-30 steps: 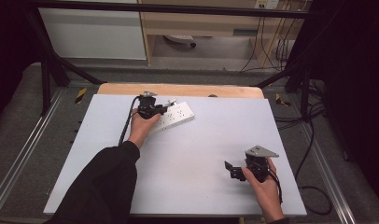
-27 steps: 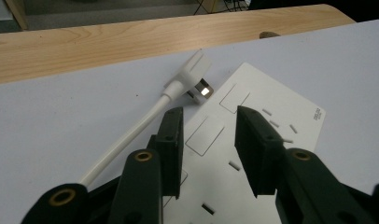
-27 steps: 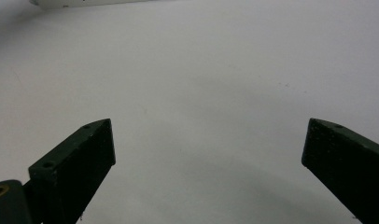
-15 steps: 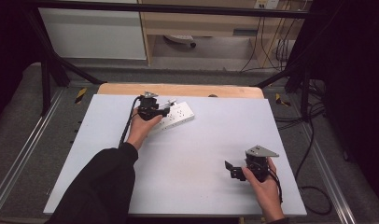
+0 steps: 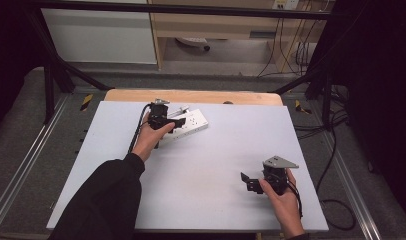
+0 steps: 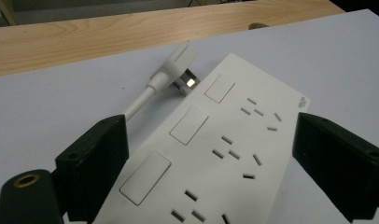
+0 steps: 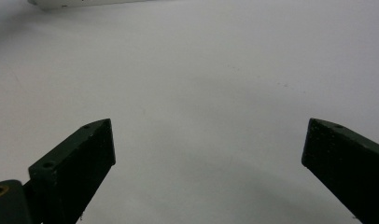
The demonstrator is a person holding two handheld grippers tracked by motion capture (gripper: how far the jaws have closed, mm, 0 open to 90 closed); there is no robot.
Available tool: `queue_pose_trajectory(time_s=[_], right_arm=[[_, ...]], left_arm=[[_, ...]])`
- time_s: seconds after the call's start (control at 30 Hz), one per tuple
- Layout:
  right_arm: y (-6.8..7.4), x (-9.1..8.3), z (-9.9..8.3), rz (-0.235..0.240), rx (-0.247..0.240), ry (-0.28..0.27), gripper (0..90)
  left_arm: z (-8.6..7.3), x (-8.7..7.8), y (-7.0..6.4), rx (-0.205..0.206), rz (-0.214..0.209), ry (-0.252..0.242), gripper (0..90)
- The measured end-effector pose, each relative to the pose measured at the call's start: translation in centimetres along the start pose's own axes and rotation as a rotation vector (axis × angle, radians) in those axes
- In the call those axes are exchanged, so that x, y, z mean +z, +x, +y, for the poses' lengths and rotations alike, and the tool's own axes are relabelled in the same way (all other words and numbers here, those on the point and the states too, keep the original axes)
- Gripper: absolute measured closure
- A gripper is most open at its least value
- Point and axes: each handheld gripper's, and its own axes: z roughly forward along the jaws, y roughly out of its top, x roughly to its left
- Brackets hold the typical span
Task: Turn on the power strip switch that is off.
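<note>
White power strip lies flat at the far left of the pale grey table, near the wooden strip along the far edge. A white plug on a white cord lies against the power strip's far end. Left gripper sits over the power strip, jaws spread wide, one on each long side, gripping nothing. Right gripper hovers low over bare table at the near right, well apart from the power strip, jaws wide open and empty. A dark sleeve covers the left forearm.
</note>
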Motion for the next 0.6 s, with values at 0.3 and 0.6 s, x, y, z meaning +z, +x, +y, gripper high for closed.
queue_pose_trajectory(time_s=[0.3,0.6], right_arm=[[0.1,0.0,0.0,0.001,-0.001,0.001,3.2],[0.2,0.1,0.0,0.001,-0.005,0.002,3.2]], left_arm=[[0.3,-1.7,-0.2,0.011,-0.012,-0.004,10.9],[-0.2,-4.0,-0.6,0.035,-0.015,-0.005,11.5]])
